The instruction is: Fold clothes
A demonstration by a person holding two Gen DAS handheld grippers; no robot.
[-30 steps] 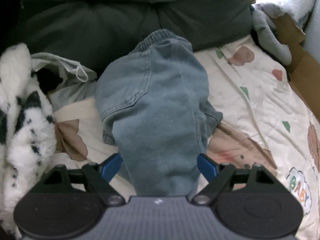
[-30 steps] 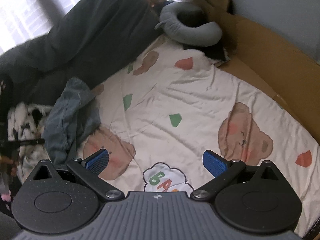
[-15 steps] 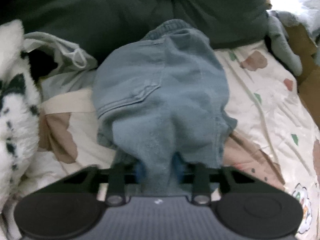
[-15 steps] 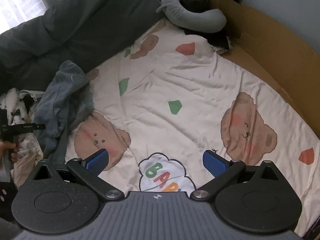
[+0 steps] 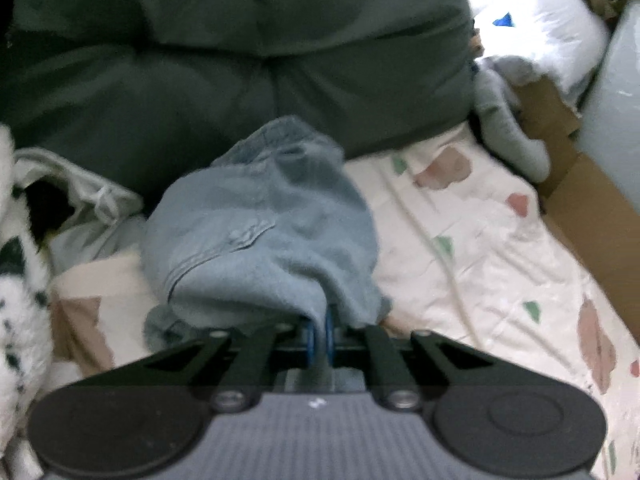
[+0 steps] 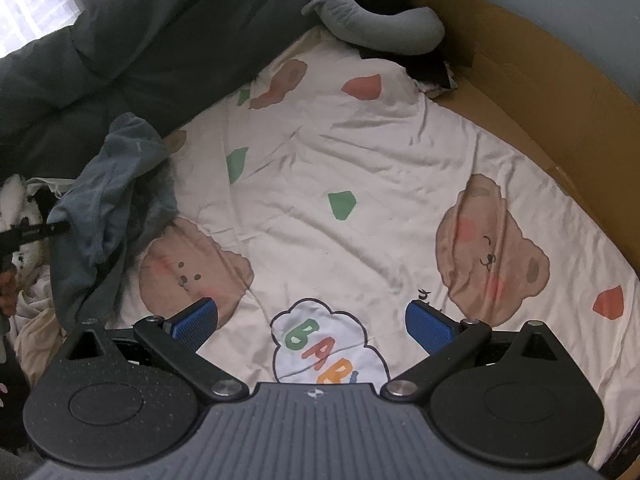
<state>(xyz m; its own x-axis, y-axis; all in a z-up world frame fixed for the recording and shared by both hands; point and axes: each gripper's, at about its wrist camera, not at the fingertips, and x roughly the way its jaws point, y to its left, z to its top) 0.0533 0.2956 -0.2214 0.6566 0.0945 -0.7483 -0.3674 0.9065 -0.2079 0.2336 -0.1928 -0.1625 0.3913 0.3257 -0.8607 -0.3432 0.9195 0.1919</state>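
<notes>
A pair of light blue jeans [image 5: 260, 236] lies bunched on the bear-print sheet [image 5: 480, 248], its waistband toward the dark green duvet. My left gripper [image 5: 319, 334] is shut on the near end of the jeans, cloth pinched between the blue pads. In the right wrist view the same jeans [image 6: 116, 196] hang crumpled at the left, with the left gripper's black tip [image 6: 36, 232] at their edge. My right gripper [image 6: 312, 320] is open above the sheet [image 6: 360, 184], holding nothing, far right of the jeans.
A dark green duvet [image 5: 240, 60] fills the back. A white and black fluffy item [image 5: 20, 280] and pale clothes [image 5: 88, 200] lie at the left. A grey plush cushion [image 6: 380, 28] and cardboard wall [image 6: 540, 92] border the right.
My left gripper went from open around the jeans leg to shut on it. The right gripper drifted slightly forward over the sheet and stayed open.
</notes>
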